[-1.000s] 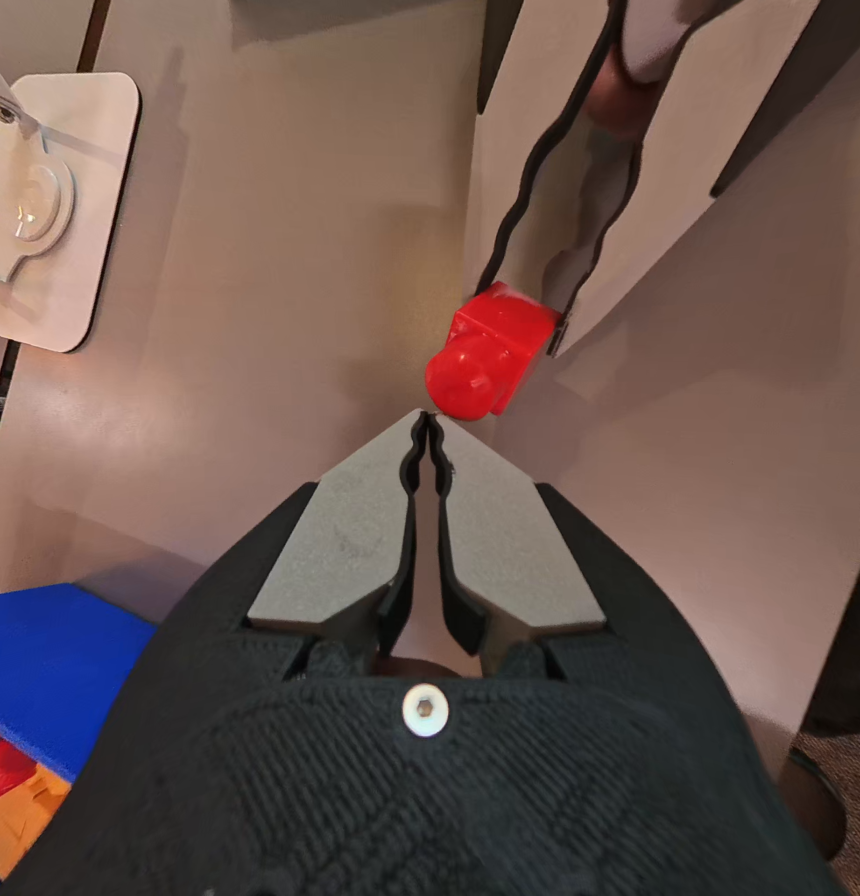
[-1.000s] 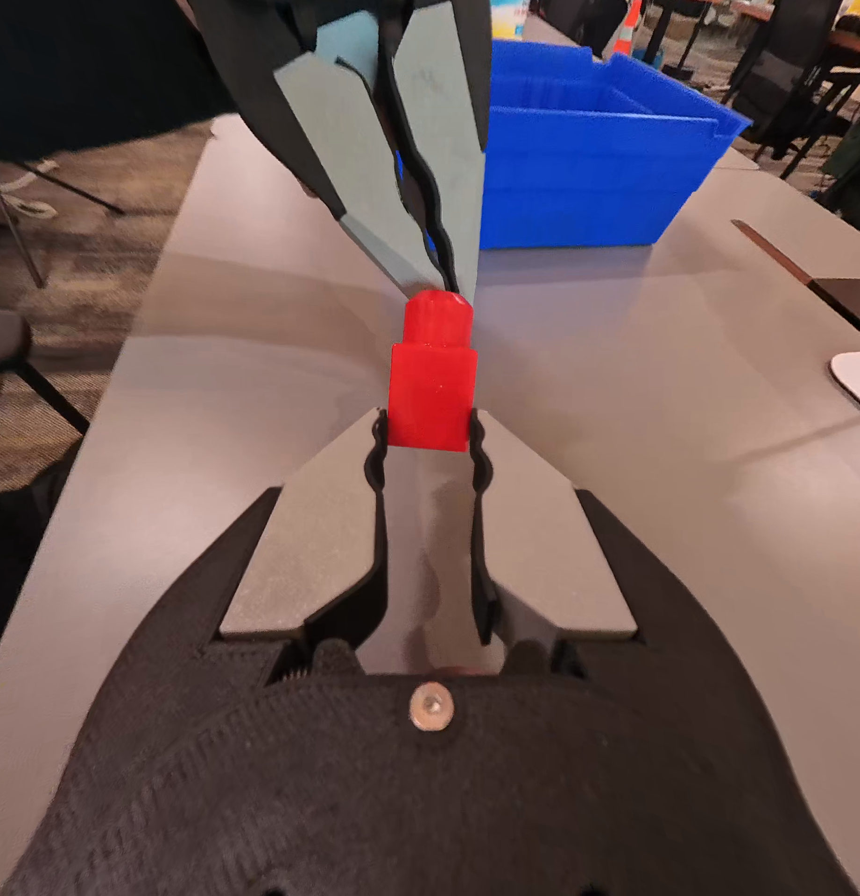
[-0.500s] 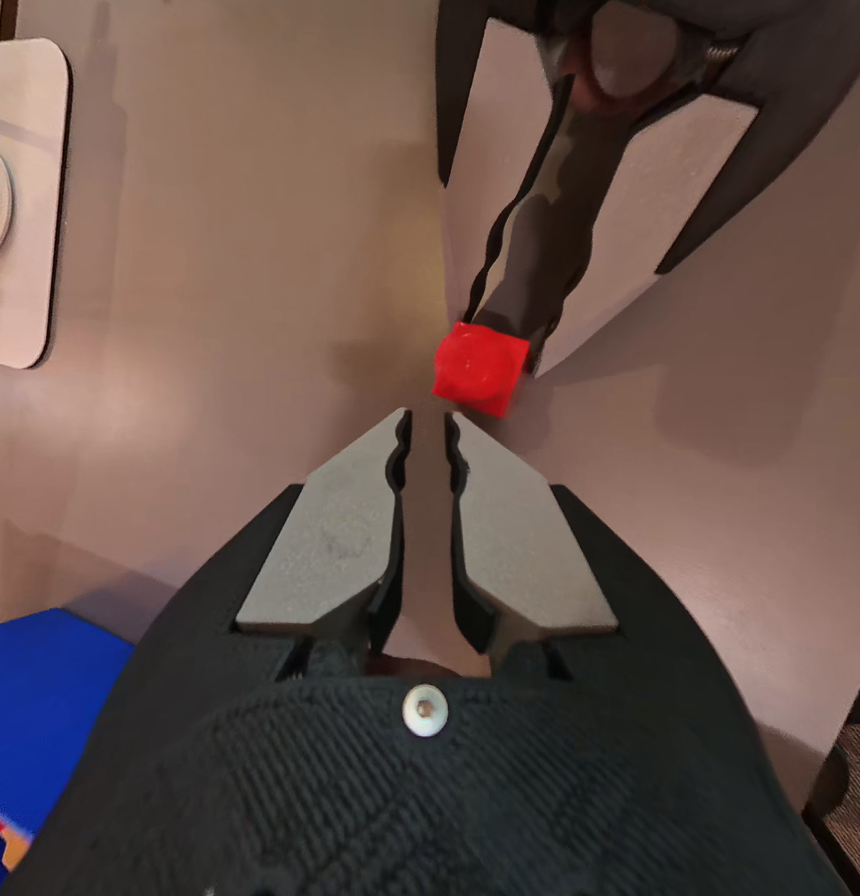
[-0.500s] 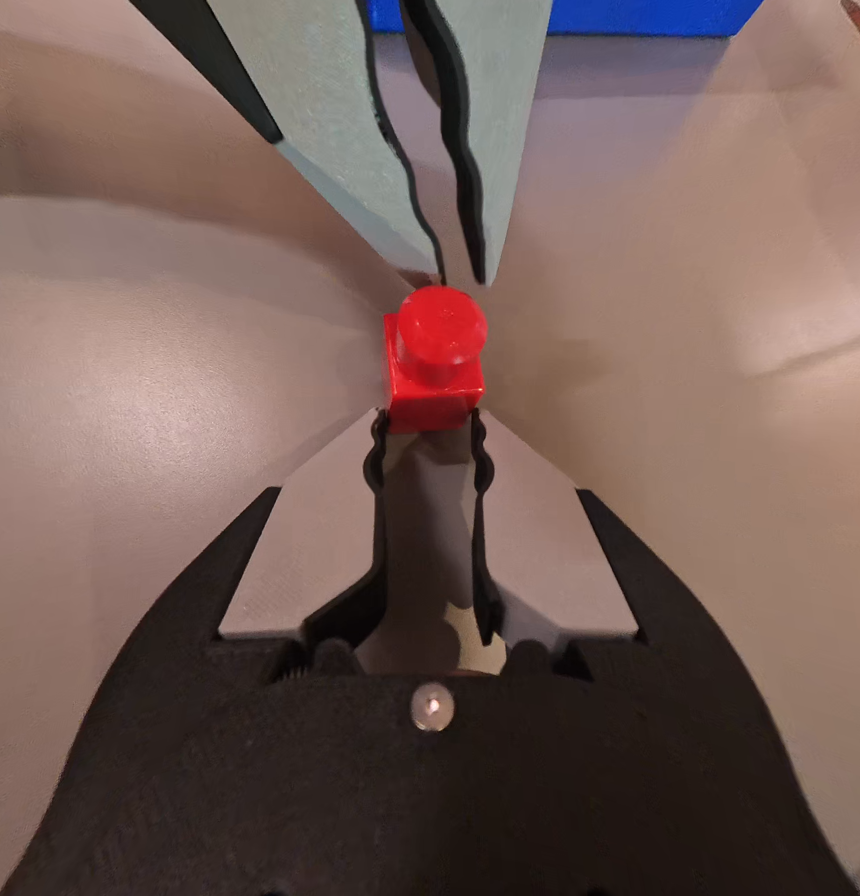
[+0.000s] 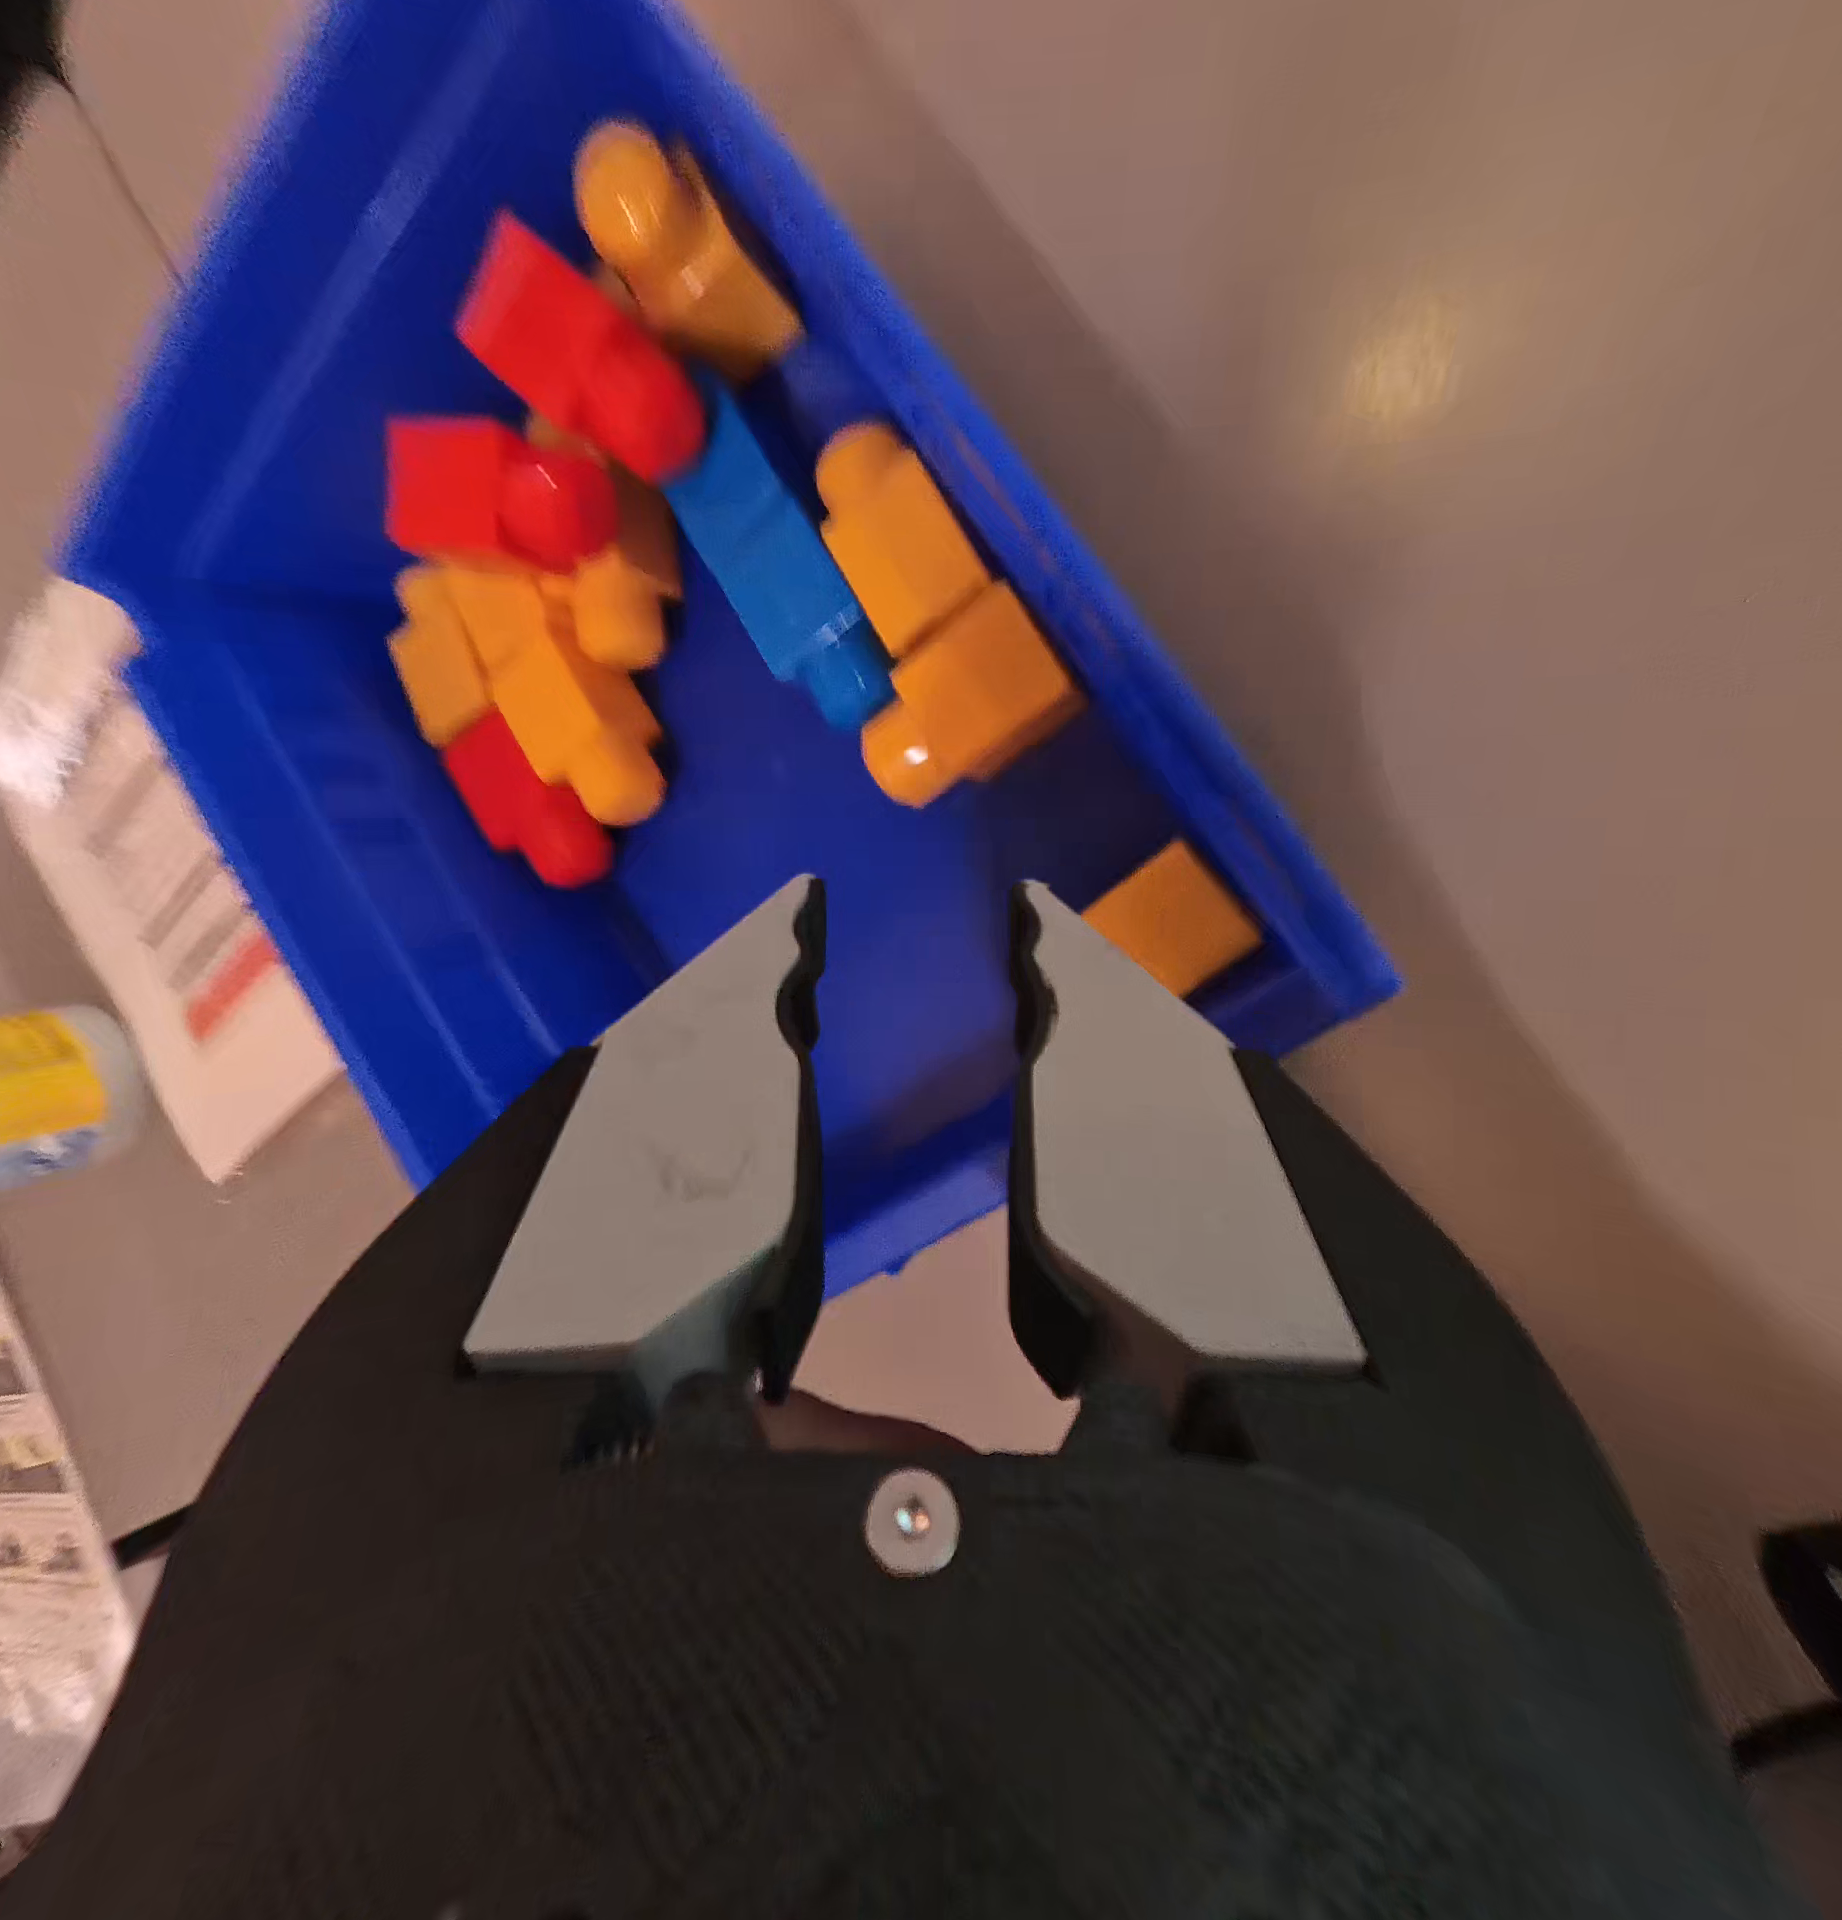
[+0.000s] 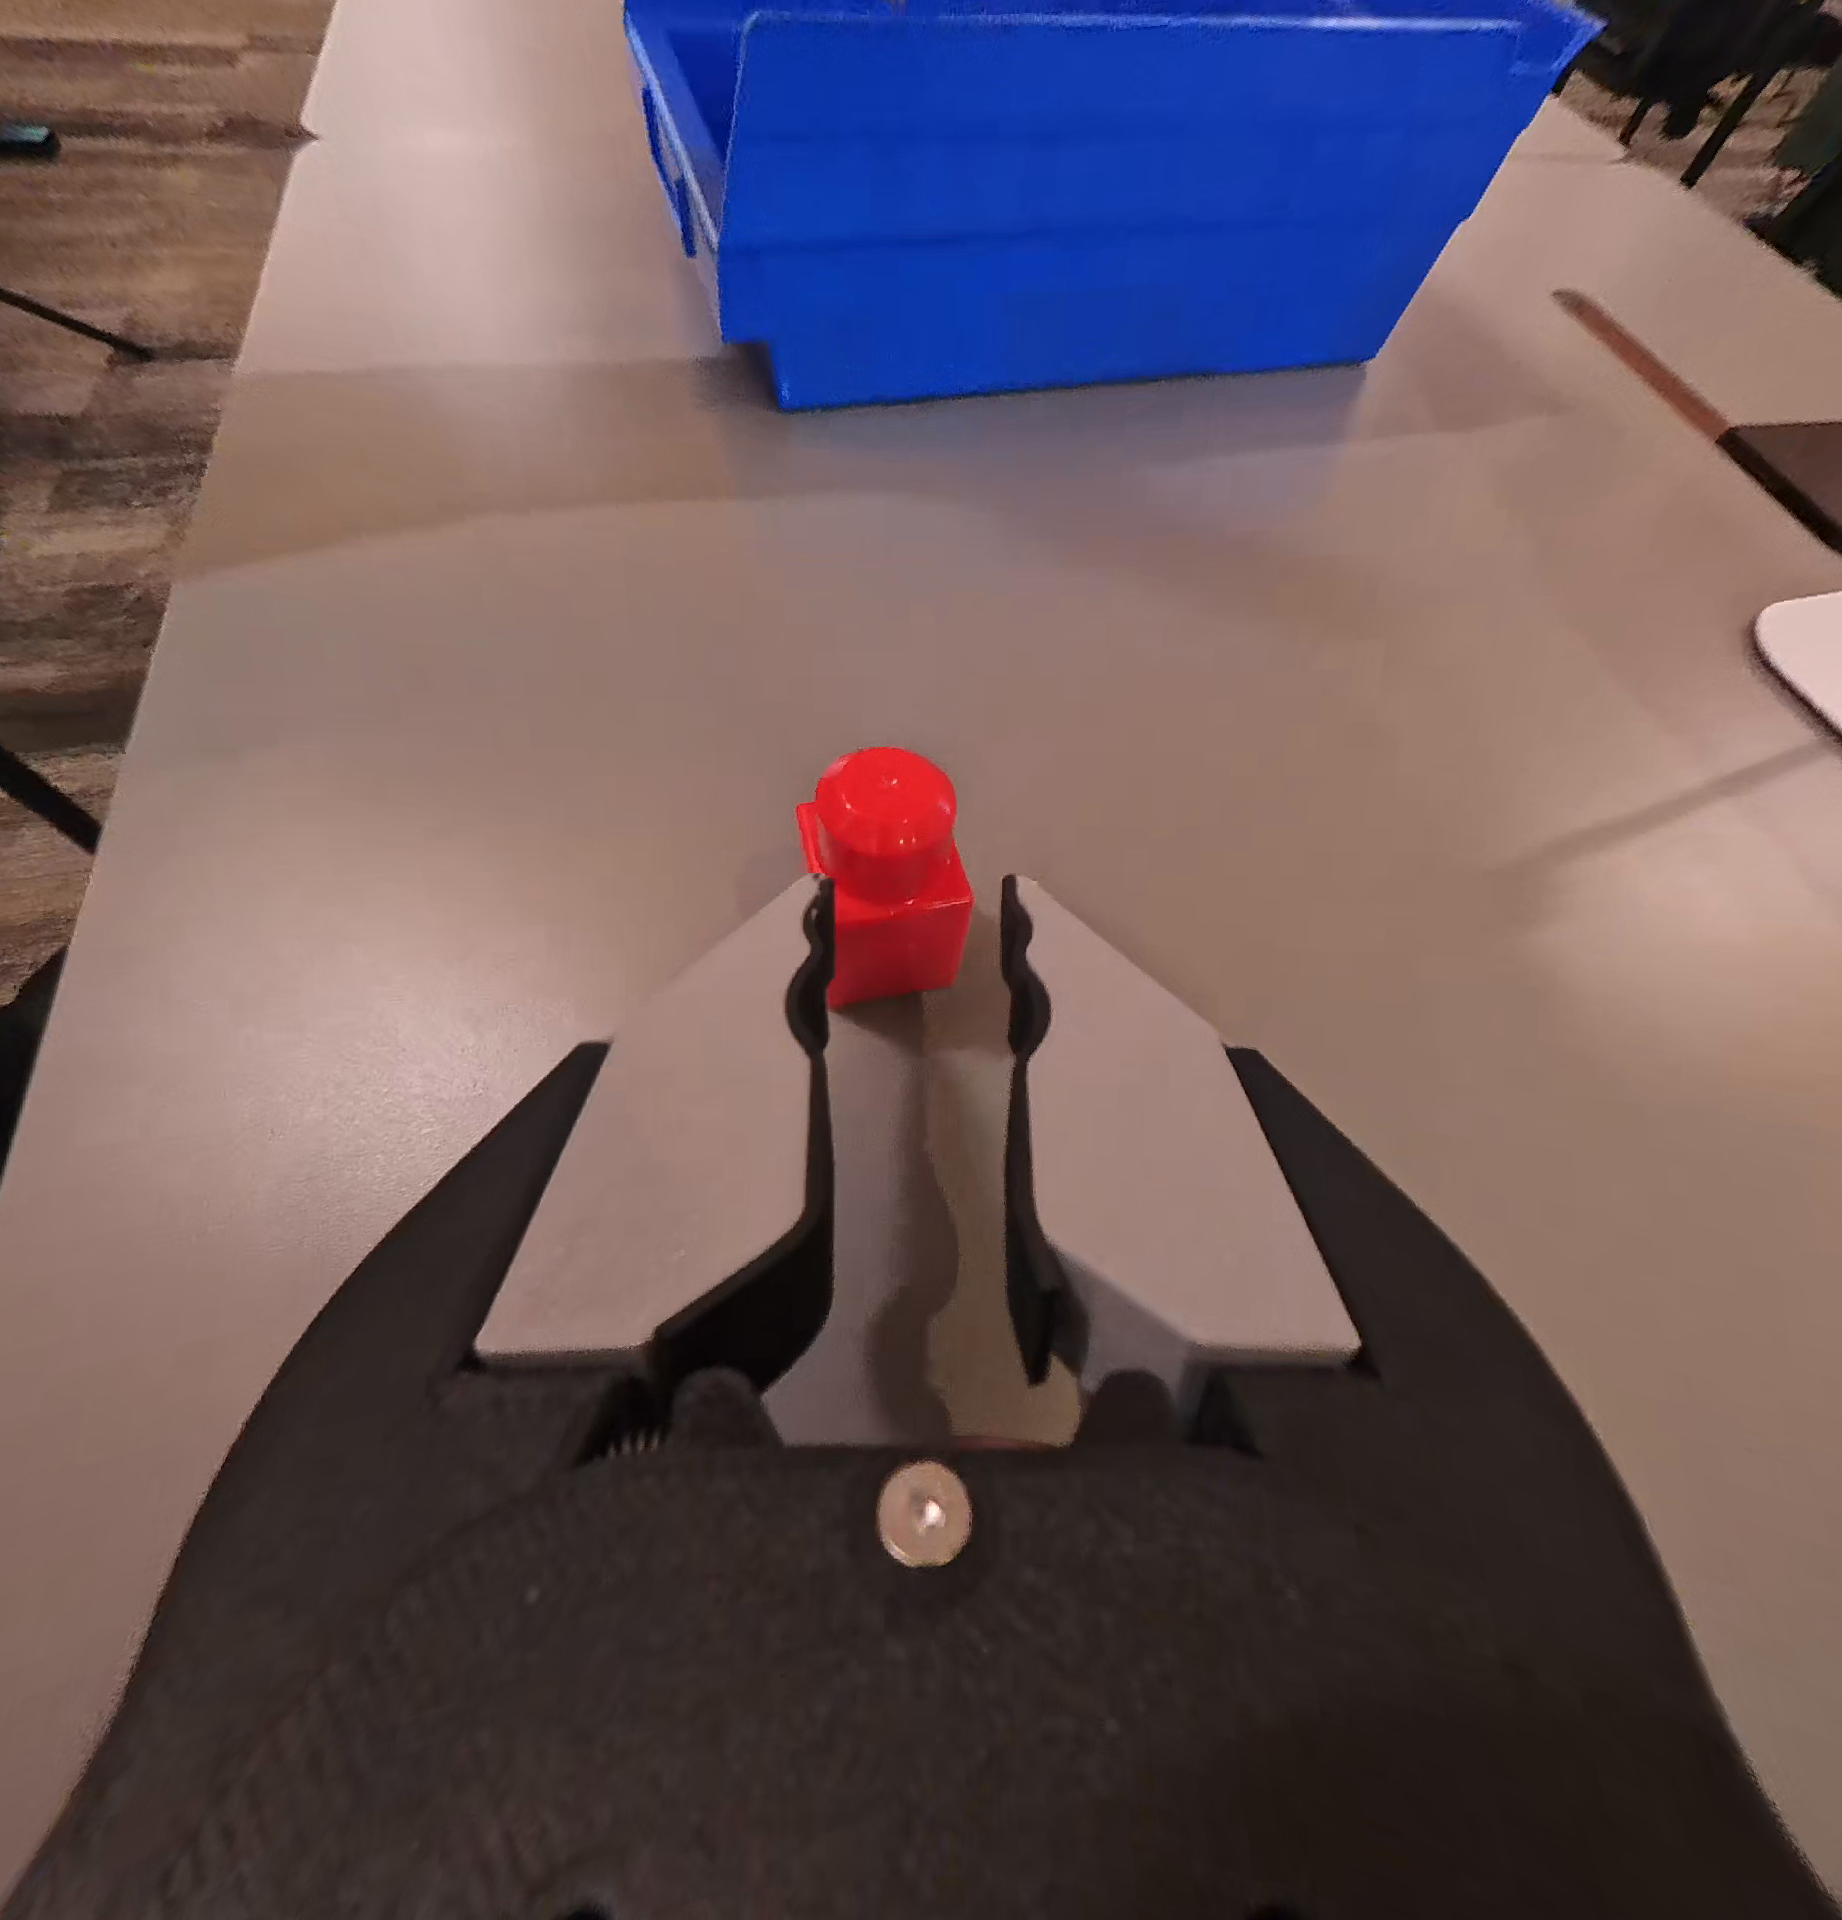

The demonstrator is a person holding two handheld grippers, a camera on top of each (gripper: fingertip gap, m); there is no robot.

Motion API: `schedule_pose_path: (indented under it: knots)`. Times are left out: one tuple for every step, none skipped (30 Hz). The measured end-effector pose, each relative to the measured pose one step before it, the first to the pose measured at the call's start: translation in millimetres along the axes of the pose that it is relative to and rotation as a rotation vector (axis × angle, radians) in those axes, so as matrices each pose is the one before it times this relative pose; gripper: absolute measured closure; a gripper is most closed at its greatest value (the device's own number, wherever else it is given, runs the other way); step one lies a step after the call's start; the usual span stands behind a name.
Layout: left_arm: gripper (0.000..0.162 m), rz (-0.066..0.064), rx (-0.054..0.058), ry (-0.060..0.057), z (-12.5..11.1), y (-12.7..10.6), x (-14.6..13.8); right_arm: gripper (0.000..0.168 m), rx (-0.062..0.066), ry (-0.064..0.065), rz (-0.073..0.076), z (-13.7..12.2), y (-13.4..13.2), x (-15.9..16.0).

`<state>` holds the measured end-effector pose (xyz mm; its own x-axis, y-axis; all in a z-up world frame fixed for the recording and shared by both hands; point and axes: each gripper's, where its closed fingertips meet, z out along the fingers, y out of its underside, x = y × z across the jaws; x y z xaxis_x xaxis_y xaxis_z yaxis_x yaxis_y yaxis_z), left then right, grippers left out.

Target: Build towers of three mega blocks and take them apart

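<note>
Right wrist view, centre of frame: a single red block stands upright on the grey surface, stud on top. The right gripper sits parted around it, empty; the left jaw looks to touch the block's side, the right jaw stands clear. Beyond, at the top of the frame, the blue bin.

Left wrist view is blurred: the left gripper hangs wide and empty over that blue bin, where red, orange and blue blocks lie jumbled in the upper middle.

These look like light, hard, hollow plastic with smooth, somewhat slippery faces. Best hold, I'd say, is across two flat opposite sides of the square body, never the round stud.
</note>
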<state>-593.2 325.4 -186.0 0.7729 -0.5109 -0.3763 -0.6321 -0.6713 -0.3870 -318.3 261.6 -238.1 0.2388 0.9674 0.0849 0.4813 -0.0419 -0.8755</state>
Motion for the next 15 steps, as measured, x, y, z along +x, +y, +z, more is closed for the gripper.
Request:
schedule_pose_path:
  knots:
    - [0.128,-0.0085,-0.03,0.0393,7.06,13.22,2.39,0.14,0.0076,0.0127,-0.0008,-1.09,-1.11,1.74]
    - [0.128,0.003,-0.0208,0.0299,6.35,11.07,1.8,0.14,0.0046,0.0051,0.002,-0.64,-0.43,0.95]
    - [0.127,0.0061,-0.0172,0.0241,5.45,8.99,1.3,0.14,0.0028,0.0001,0.0044,-0.14,0.09,0.44]
    - [0.126,0.0048,-0.0136,0.0328,4.2,6.95,2.7,0.14,0.0015,-0.0025,0.0058,0.36,0.55,0.26]
    - [0.124,0.0,-0.0067,0.0386,2.54,4.37,3.06,0.14,-0.0011,-0.0078,0.0072,0.77,1.05,-0.43]
    - [0.122,-0.0048,0.0026,0.0388,1.22,1.41,2.67,0.14,0.0008,-0.0133,0.0061,1.09,0.65,-1.39]
    - [0.121,-0.0058,0.0099,0.042,0.41,-1.32,3.26,0.139,0.004,-0.0125,0.0037,0.89,0.16,-1.6]
    - [0.12,-0.0045,0.0088,0.0422,0.49,-2.35,3.93,0.139,0.0015,-0.0045,0.0022,0.84,0.21,-0.62]
    - [0.118,-0.0031,0.0012,0.0394,1.06,-2.15,4.22,0.139,-0.001,-0.003,-0.0002,0.61,0.36,-0.44]
    - [0.114,-0.0031,-0.0071,0.0339,1.84,-1.74,3.96,0.139,-0.0023,-0.0034,-0.0015,0.49,0.41,-0.72]
    - [0.11,-0.0067,-0.0123,0.0214,2.5,-1.29,2.35,0.139,-0.0021,0.0022,-0.0024,0.31,0.26,0.06]
    - [0.107,-0.0116,-0.016,0.0155,3.18,-0.66,1.71,0.14,-0.0002,0.0046,-0.0043,-0.04,0.01,0.44]
    - [0.104,-0.0128,-0.0182,0.0249,3.87,-0.12,3.49,0.139,-0.0003,0.002,-0.0026,-0.14,-0.03,0.17]
    - [0.106,-0.0116,-0.0152,0.0207,4.66,-0.26,3.12,0.14,0.0001,0.0001,0.0012,-0.14,-0.03,0.28]
    - [0.103,-0.0107,-0.0127,-0.0019,4.97,-0.55,-0.77,0.139,0.0031,0.001,0.0031,-0.23,-0.5,0.54]
